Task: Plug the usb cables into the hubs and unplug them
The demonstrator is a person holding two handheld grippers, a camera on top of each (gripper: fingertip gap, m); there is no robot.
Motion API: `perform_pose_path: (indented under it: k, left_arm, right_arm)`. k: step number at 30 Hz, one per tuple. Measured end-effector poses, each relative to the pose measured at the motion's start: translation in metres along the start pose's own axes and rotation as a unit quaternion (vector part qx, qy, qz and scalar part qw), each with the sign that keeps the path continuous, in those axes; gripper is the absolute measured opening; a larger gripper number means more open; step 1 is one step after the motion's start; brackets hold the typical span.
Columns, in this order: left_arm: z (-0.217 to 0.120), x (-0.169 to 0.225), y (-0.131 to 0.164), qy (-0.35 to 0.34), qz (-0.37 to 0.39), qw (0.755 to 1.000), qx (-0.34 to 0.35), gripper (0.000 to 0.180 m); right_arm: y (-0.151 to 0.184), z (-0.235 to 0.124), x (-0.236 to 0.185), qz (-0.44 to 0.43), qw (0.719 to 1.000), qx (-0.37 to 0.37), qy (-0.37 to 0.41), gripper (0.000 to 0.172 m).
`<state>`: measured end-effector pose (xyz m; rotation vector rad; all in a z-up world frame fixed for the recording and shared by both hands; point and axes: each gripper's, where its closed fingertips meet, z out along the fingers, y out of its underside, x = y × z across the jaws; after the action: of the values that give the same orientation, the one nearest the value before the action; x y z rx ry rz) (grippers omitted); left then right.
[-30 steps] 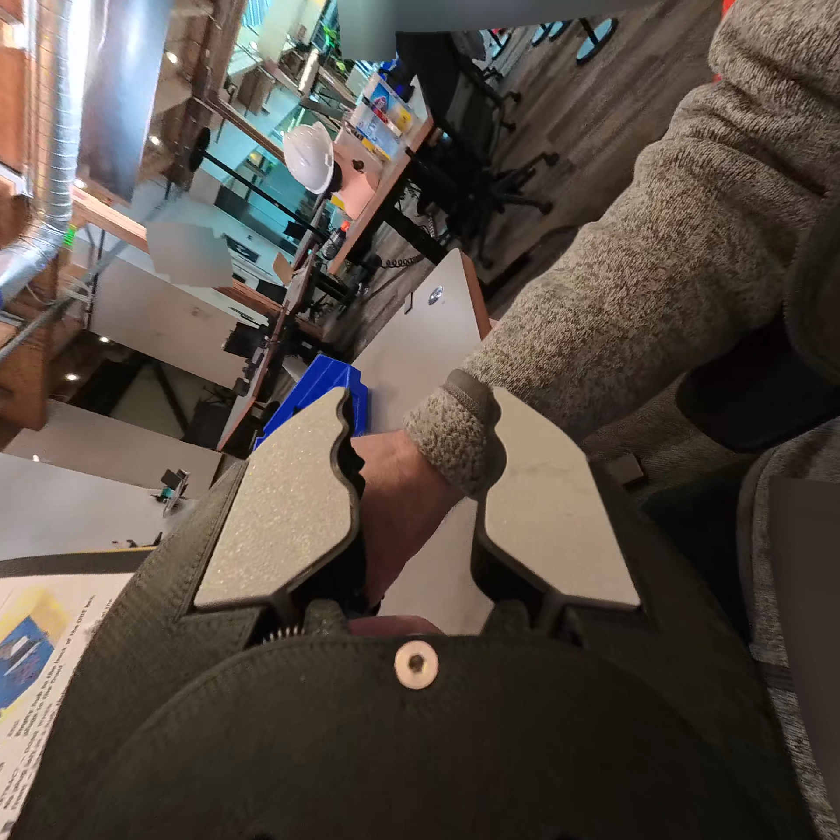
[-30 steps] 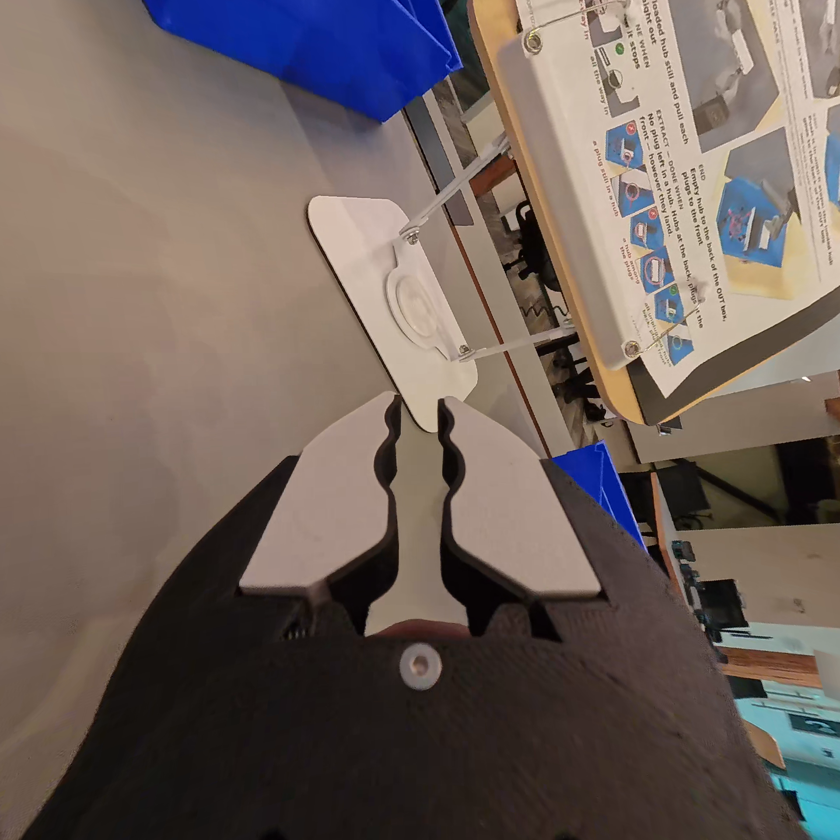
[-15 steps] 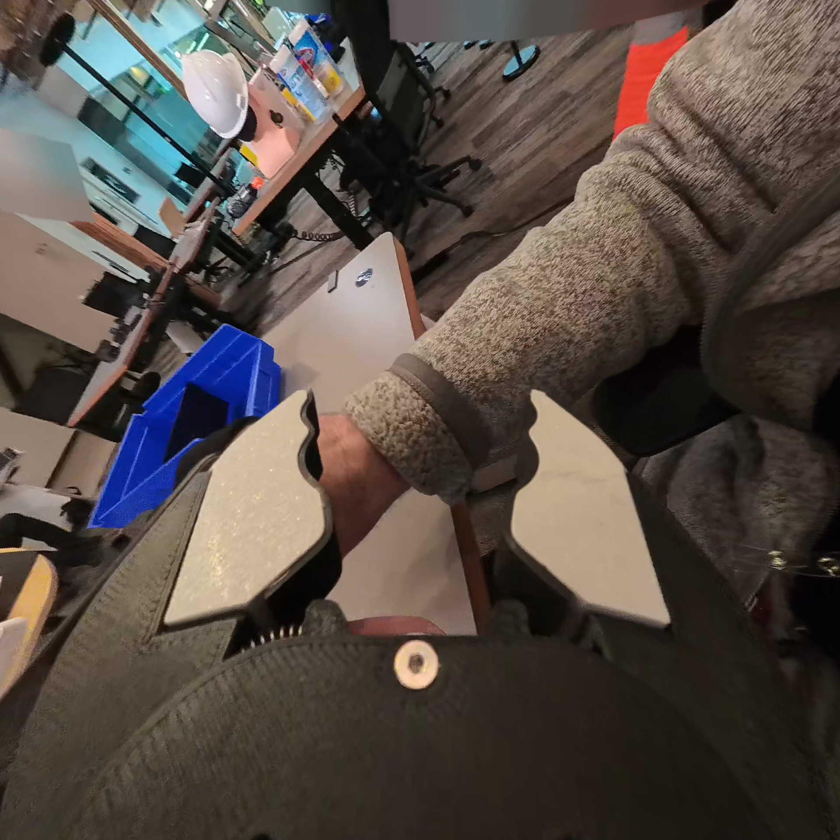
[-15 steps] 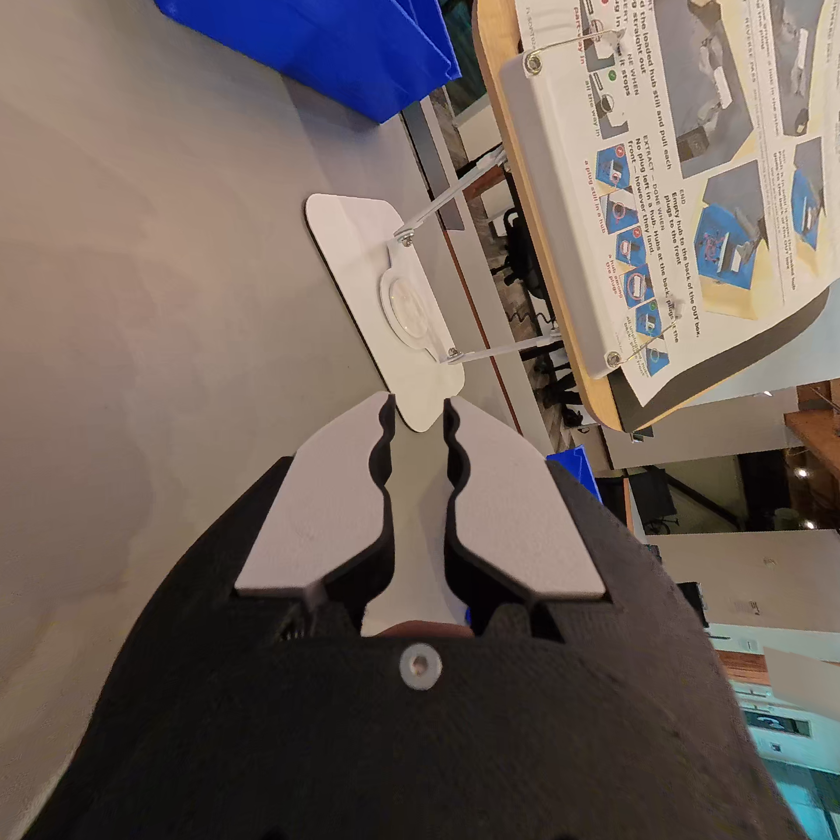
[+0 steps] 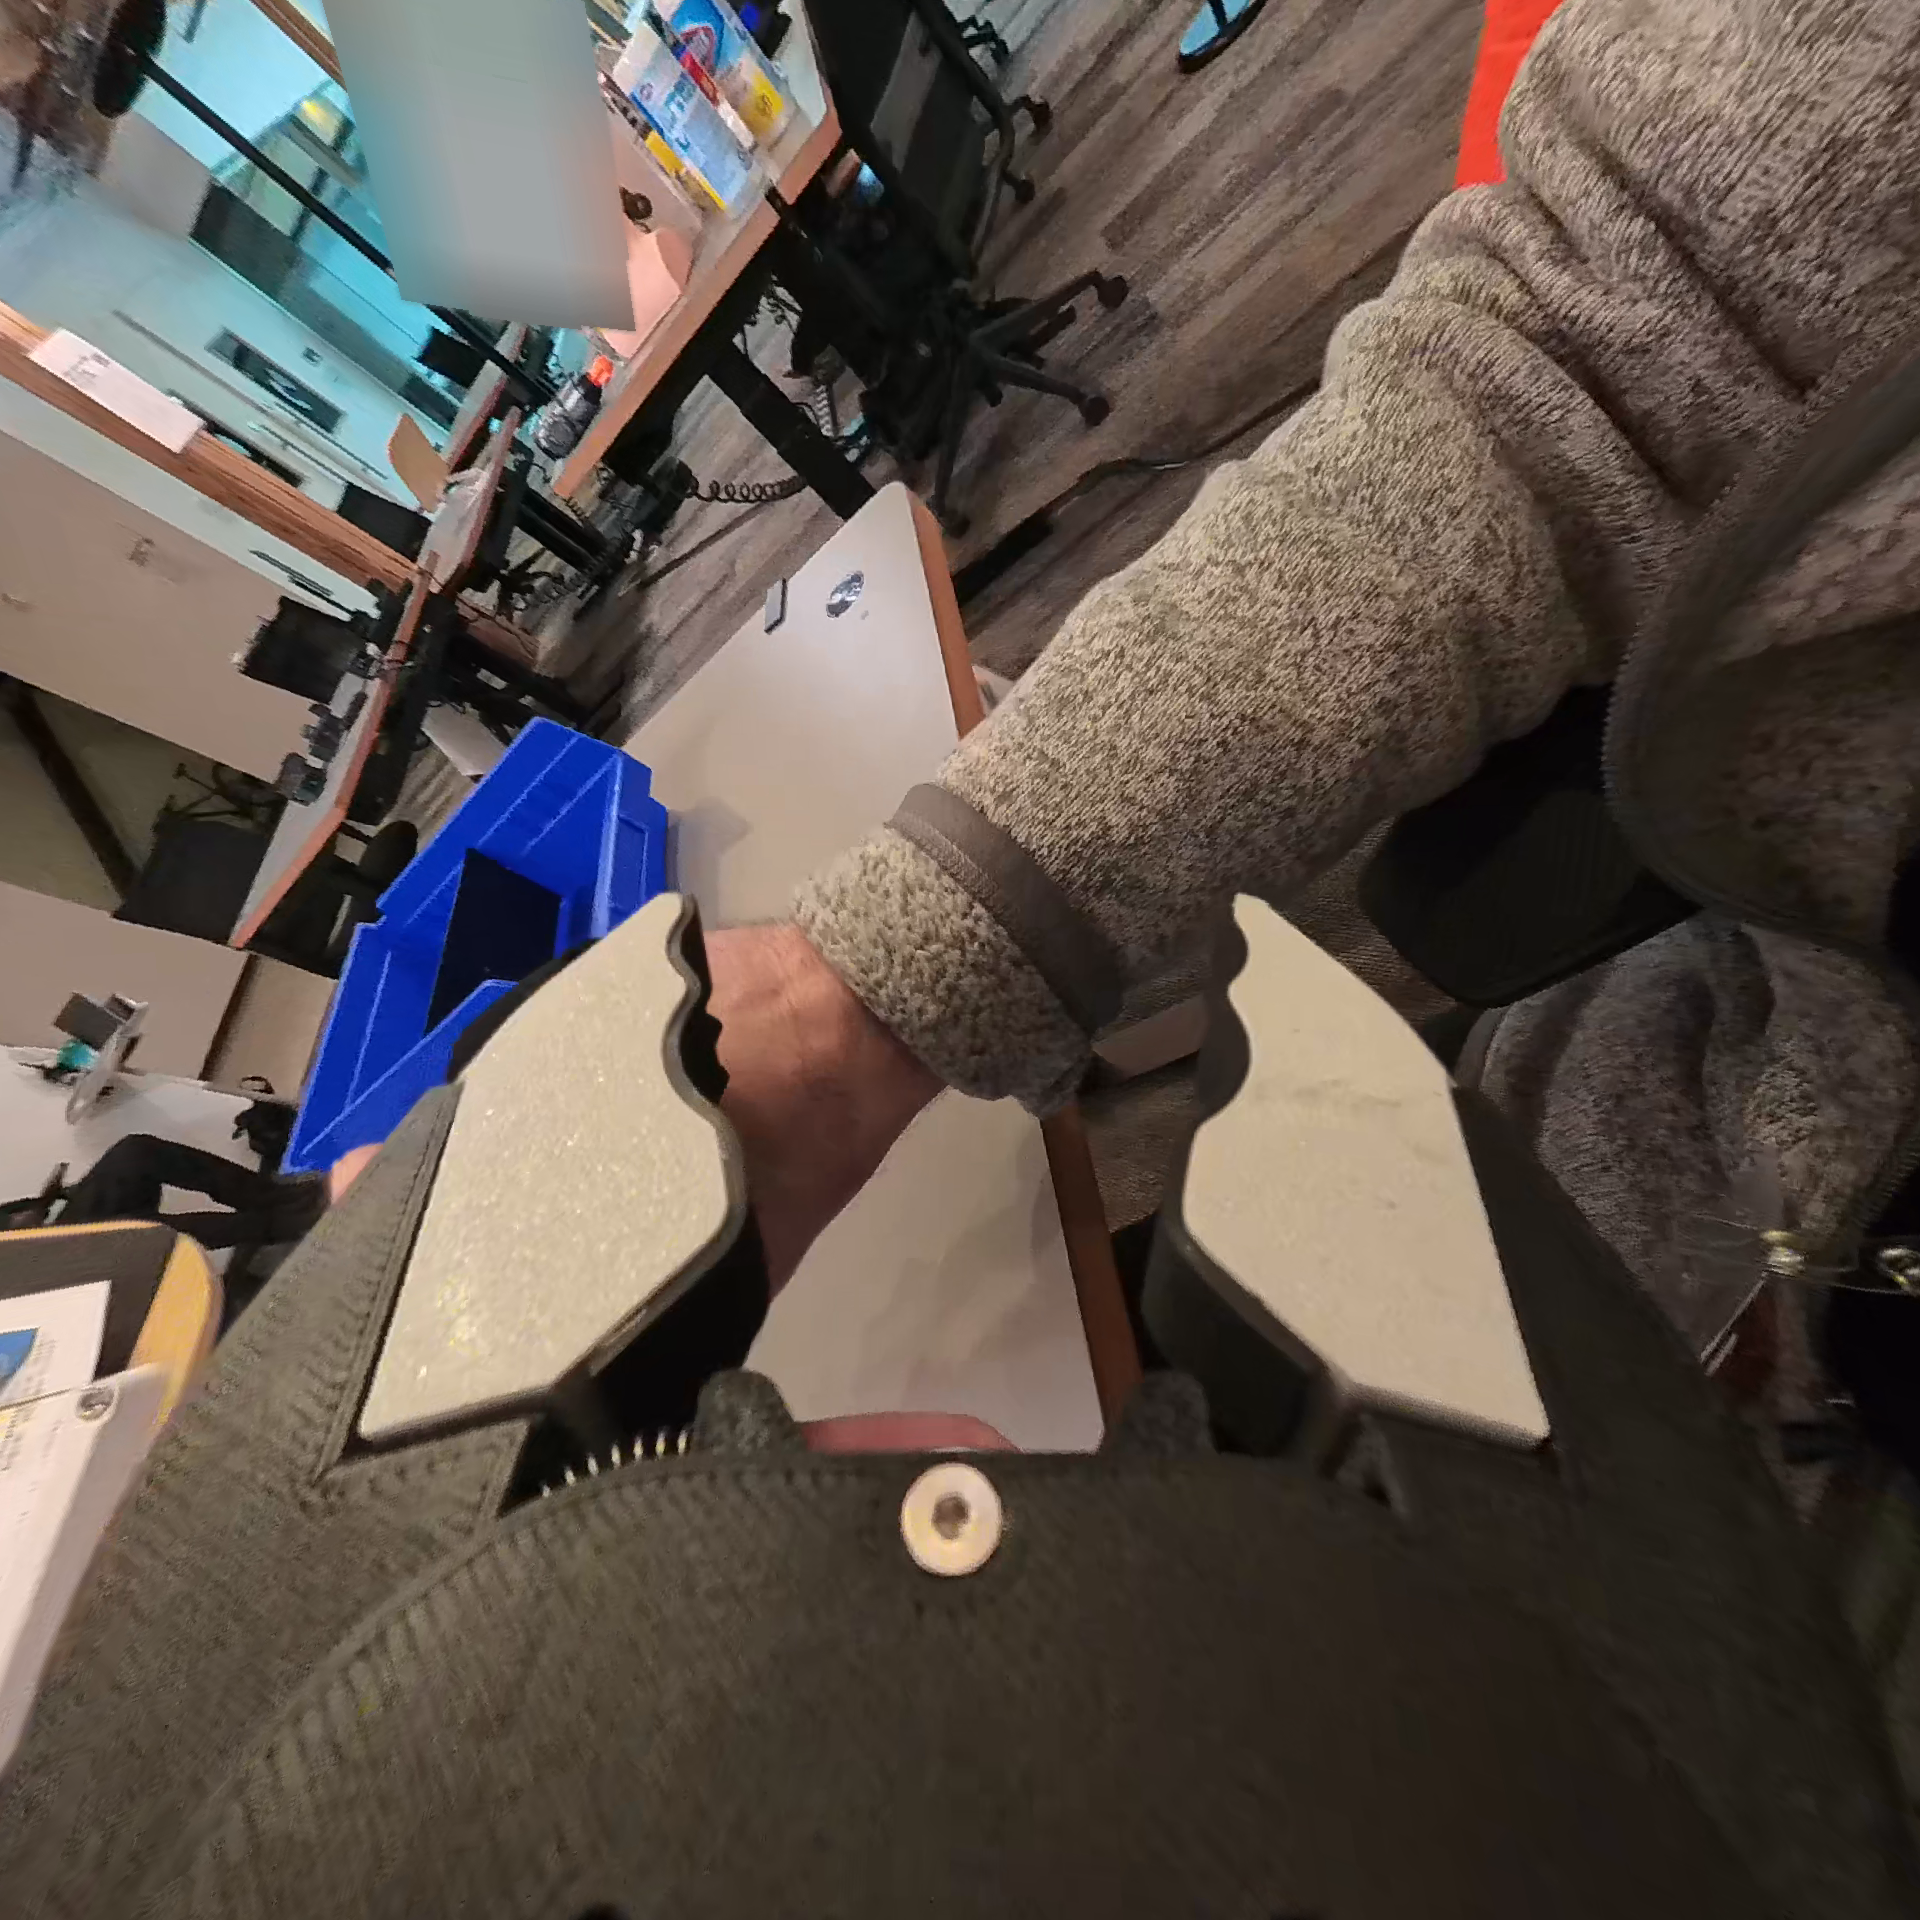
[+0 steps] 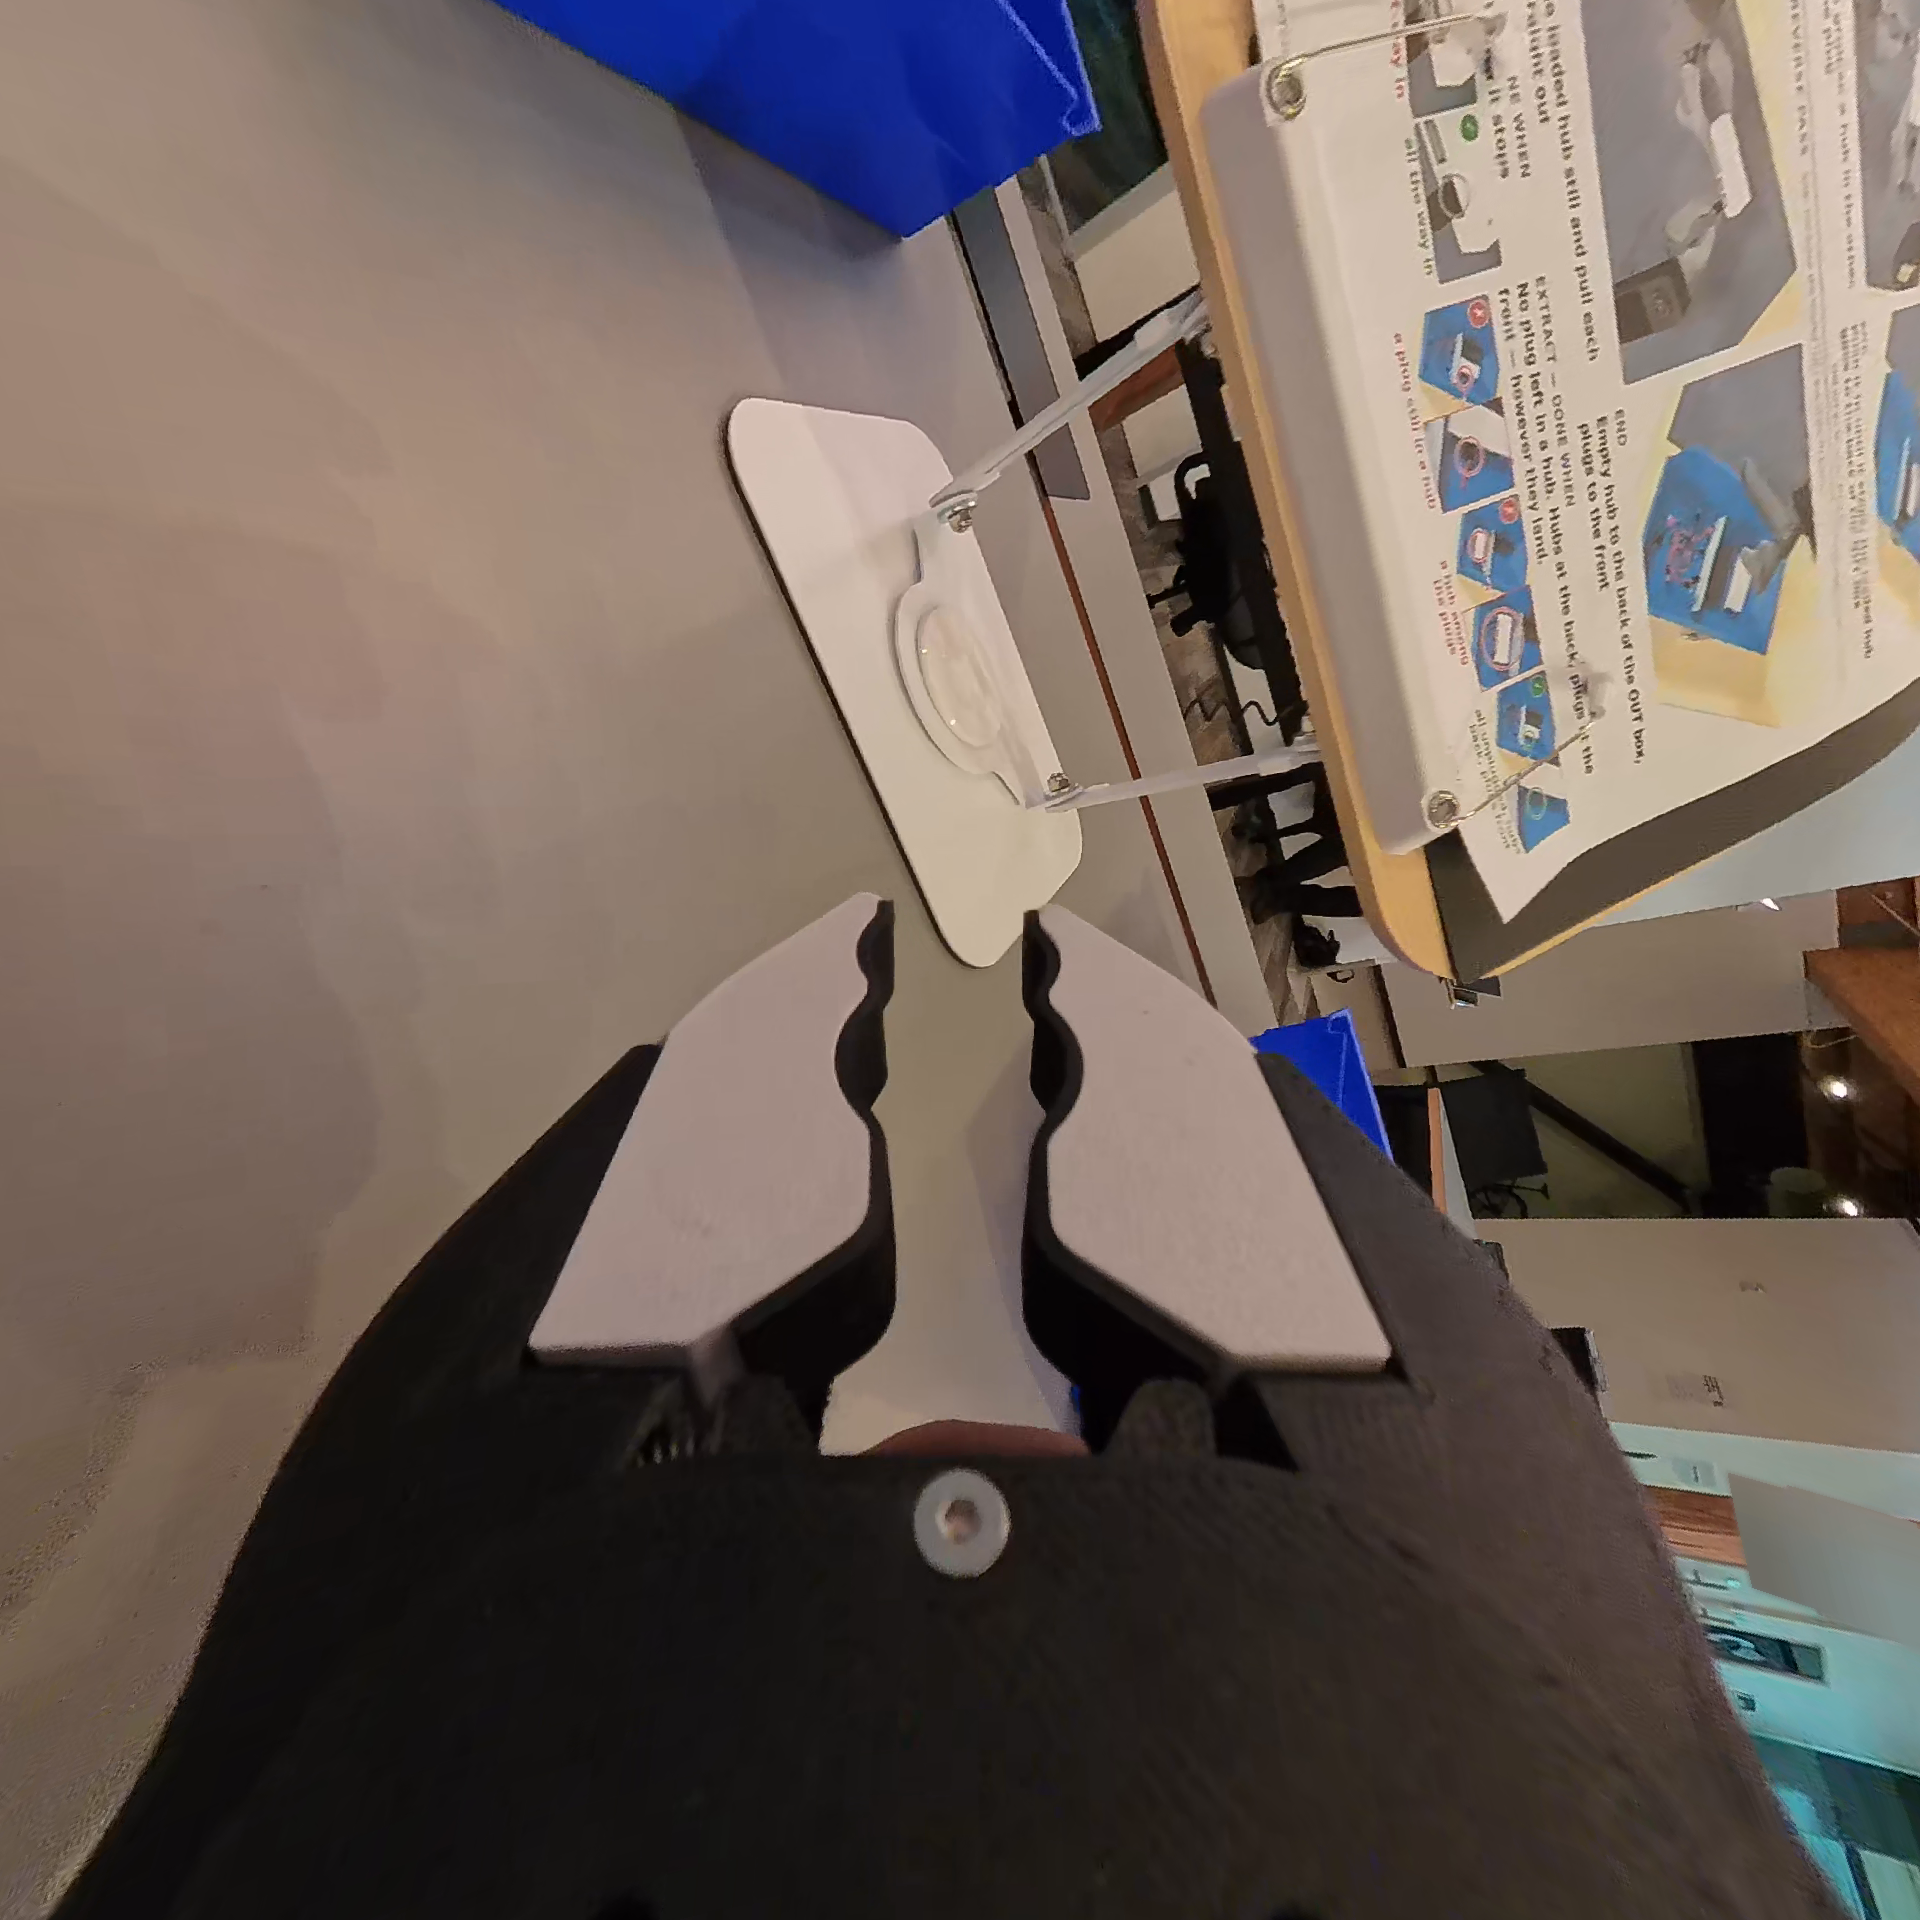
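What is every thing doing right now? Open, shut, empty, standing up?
left gripper: open wide, holding nothing
right gripper: partly open, holding nothing
blue bin: open top, inside dark
white stand: base flat on the table
instruction sheet: clipped to the stand's board

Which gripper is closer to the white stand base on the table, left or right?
Right. The right gripper points at the white stand base, its fingertips just short of its near corner. The left gripper faces the person's sleeve instead.
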<state>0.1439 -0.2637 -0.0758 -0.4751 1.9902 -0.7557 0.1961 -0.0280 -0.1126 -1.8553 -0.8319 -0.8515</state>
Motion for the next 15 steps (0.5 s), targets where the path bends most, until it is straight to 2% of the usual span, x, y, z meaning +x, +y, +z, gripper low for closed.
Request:
perform_pose_path:
  k: [9,13,15]
  left_arm:
    - [-0.001,0.011,0.006,0.013,0.008,1.0,-0.025,0.091]
    - [-0.005,0.02,0.004,0.019,0.028,0.999,-0.021,0.084]
    - [-0.012,0.017,0.003,0.0,0.03,1.0,-0.008,0.079]
  right_arm:
    - [0.001,0.0,-0.003,-0.001,1.0,0.0,0.0,0.026]
    - [0.005,0.001,-0.002,0.007,1.0,0.0,-0.002,0.027]
    - [0.008,0.002,-0.001,0.021,1.0,0.001,-0.004,0.031]
